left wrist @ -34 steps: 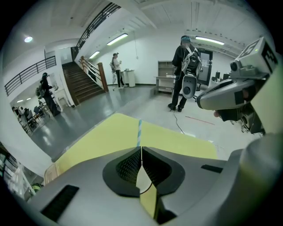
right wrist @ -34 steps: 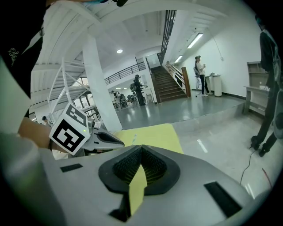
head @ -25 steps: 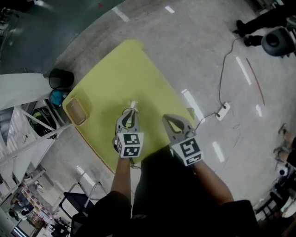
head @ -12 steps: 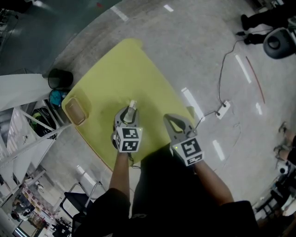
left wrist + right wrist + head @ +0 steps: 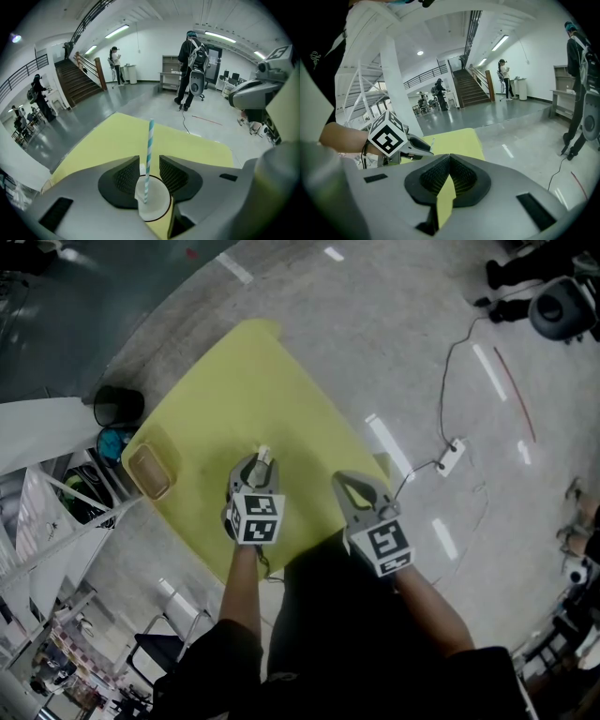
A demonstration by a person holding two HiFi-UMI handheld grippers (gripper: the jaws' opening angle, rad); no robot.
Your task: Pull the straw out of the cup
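Observation:
A white cup [image 5: 152,206] stands on the yellow table [image 5: 112,136], with a teal-and-white striped straw [image 5: 150,145] upright in it. My left gripper [image 5: 150,168] points steeply down over the cup, its jaws opening. The straw rises between the ribbed pads [image 5: 127,174], which do not press on it. In the head view the left gripper [image 5: 255,465] covers the cup, and only the straw's top [image 5: 263,454] shows. My right gripper [image 5: 350,482] hovers over the table's near right edge. Its jaws [image 5: 450,161] meet at the tips with nothing between them.
A brown tray [image 5: 150,470] sits at the table's left corner [image 5: 234,381]. A black bin [image 5: 117,406] and a white metal frame [image 5: 56,521] stand left of the table. A power strip and cable [image 5: 452,457] lie on the floor to the right. People stand far off.
The left gripper's jaws have parted from the straw, which stays upright in the cup. Both hands have kept their places.

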